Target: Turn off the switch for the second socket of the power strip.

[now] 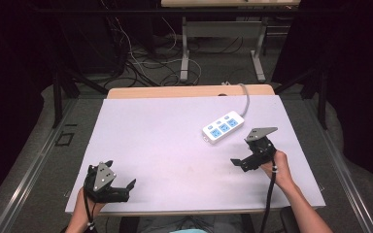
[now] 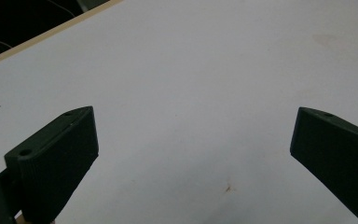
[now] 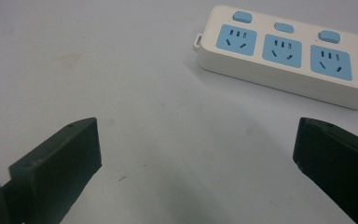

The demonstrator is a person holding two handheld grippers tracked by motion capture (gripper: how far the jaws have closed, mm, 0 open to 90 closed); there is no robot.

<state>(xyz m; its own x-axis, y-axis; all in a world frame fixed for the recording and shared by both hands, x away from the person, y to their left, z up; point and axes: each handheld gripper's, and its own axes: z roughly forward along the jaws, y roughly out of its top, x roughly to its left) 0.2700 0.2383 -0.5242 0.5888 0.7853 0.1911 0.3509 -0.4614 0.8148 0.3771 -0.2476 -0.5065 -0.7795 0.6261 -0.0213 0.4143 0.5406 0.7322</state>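
A white power strip (image 1: 223, 126) with three blue sockets lies on the white table mat (image 1: 165, 145) at the right of centre, its grey cable running off the far edge. In the right gripper view the power strip (image 3: 284, 56) lies ahead and to the right of the jaws. My right gripper (image 1: 247, 158) hovers just below the strip, open, nothing between its jaws. My left gripper (image 1: 121, 187) rests near the front left edge of the mat, open and empty. Its jaws stand wide apart over bare mat (image 2: 191, 93).
A wooden table edge (image 1: 184, 91) shows beyond the mat. Behind the table stand a desk frame (image 1: 221, 48) and loose cables on the floor. A small brown stain (image 2: 228, 188) marks the mat near the left gripper.
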